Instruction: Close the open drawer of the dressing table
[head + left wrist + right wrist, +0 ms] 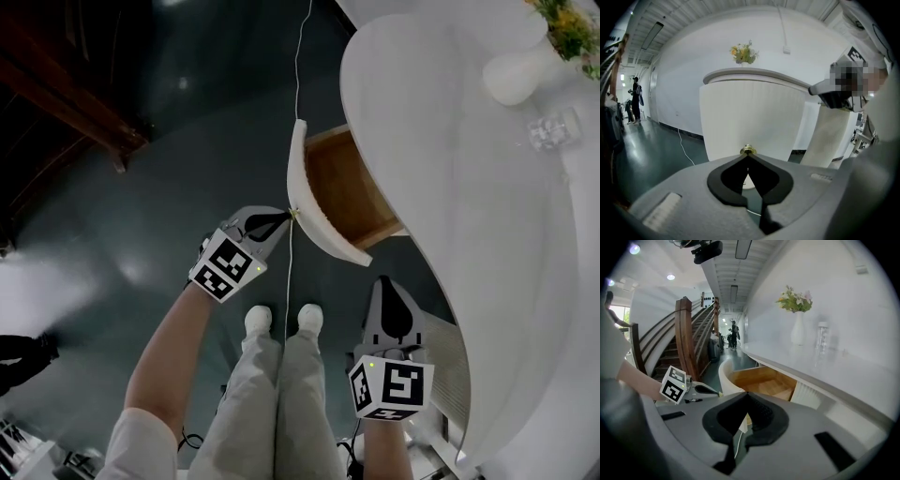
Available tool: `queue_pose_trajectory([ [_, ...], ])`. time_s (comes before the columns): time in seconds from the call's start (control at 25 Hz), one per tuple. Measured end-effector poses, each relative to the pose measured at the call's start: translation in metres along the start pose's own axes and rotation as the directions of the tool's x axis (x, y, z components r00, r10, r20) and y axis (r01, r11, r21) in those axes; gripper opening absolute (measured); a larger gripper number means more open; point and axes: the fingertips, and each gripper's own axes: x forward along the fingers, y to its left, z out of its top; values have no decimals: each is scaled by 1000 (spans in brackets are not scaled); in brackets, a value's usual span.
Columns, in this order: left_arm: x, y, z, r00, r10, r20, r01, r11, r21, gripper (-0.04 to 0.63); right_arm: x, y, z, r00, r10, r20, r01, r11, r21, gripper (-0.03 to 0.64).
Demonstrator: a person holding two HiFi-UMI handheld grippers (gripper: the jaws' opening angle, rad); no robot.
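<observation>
Left gripper [284,217] — jaws together — at open drawer's [342,183] brass knob [748,150]

this is looking like a showroom hall: a wooden staircase [686,333] is rising off a dark floor [141,216], strip lights [743,248] are running overhead, people [734,336] are standing far off, a dressing table [450,187] is lining the wall [834,273].

A white dressing table top [422,112] of smooth, curved outline carries a white, narrow-necked ceramic vase [514,73] holding yellow and green flowers [572,33]. Near the vase, apart from it, stands a clear glass jar [555,129]. Below lies the dark grey-green glossy floor [187,169], and a thin white cable [303,56] runs across it.
</observation>
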Motion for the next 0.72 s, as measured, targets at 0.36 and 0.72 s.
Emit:
queue_pose_trajectory([
  [0.36, 24, 0, 14, 1000, -16, 4, 16, 1000, 7, 17, 9, -12, -12, 996, -83, -39, 84, 996, 24, -2],
  [0.72, 38, -3, 24, 1000, -22, 7, 22, 1000, 19, 17, 13, -33, -29, 967, -237, -99, 241, 970, 34, -2],
])
